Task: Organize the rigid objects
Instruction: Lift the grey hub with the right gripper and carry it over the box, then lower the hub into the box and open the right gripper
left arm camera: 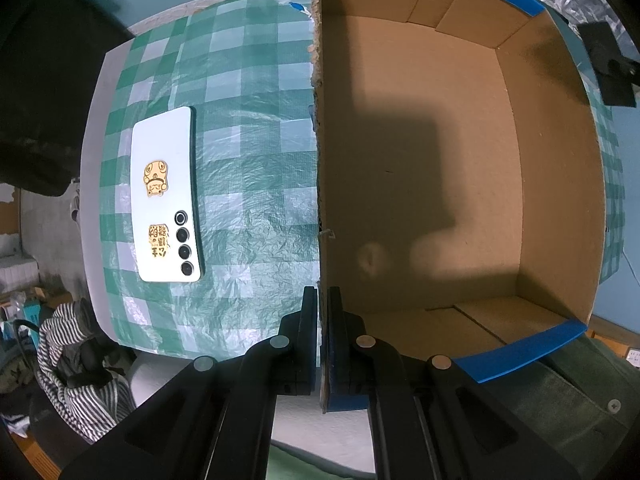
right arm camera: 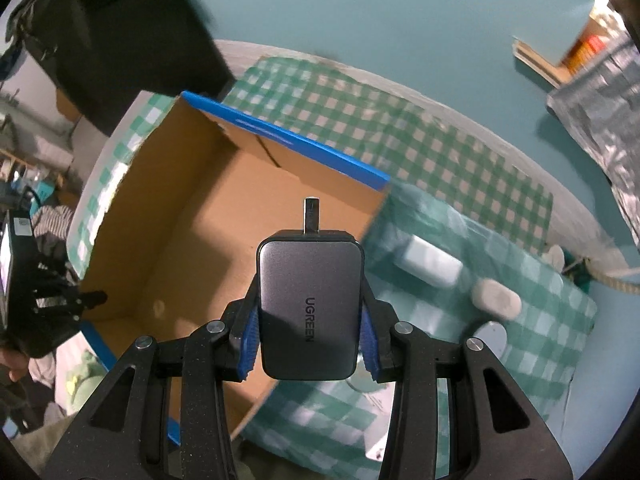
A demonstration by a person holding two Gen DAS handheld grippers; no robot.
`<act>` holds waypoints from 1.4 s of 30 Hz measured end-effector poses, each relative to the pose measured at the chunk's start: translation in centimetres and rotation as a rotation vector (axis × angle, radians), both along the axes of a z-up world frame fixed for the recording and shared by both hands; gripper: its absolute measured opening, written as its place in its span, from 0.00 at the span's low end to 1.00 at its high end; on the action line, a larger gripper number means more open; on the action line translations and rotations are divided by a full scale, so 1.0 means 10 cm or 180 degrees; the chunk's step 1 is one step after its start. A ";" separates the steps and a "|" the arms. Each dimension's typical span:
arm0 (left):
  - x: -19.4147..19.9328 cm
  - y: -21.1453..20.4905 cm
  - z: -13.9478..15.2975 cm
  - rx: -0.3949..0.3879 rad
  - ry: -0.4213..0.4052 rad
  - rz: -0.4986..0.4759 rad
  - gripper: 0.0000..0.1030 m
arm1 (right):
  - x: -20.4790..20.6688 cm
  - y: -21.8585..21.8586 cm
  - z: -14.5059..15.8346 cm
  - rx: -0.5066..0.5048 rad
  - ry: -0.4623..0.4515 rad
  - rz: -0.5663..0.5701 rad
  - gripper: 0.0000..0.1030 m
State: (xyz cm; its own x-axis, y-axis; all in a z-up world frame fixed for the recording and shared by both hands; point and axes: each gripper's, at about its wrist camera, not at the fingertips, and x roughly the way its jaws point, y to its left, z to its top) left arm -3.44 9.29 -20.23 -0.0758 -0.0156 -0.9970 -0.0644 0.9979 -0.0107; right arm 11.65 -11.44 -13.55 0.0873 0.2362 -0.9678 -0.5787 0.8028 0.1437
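Observation:
An open cardboard box with blue rims stands on the green checked tablecloth, and nothing lies inside it. My left gripper points straight down and is shut on the box's near side wall, one finger on each face. A white phone with gold stickers lies face down on the cloth outside that wall. In the right wrist view my right gripper is shut on a grey UGREEN adapter, plug end forward. It hangs over the box near its right wall.
On the cloth right of the box lie a white charger block, a white oval case and a round grey item. A silver foil bag sits at the far right. Striped clothing lies beyond the table edge.

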 end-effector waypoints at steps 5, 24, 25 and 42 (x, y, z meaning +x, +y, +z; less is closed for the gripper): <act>0.00 -0.01 0.00 0.0007 0.0006 0.0001 0.04 | 0.02 0.21 -0.12 -0.0059 0.0055 0.0132 0.39; 0.02 -0.01 0.00 0.0003 0.0003 0.0018 0.04 | 0.08 0.48 -0.70 -0.0428 0.0290 0.0333 0.39; 0.02 -0.02 0.00 0.0014 0.0006 0.0007 0.04 | 0.07 0.50 -0.71 -0.0448 0.0277 0.0348 0.39; 0.00 -0.03 -0.03 0.0049 0.0035 -0.0035 0.04 | 0.06 0.43 -0.51 -0.0326 0.0175 0.0208 0.59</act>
State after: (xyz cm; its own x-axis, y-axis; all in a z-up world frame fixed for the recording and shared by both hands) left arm -3.48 8.97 -20.54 -0.0868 0.0007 -0.9962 -0.0534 0.9986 0.0053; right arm 12.27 -7.13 -18.69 0.0213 0.1392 -0.9900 -0.6237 0.7758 0.0957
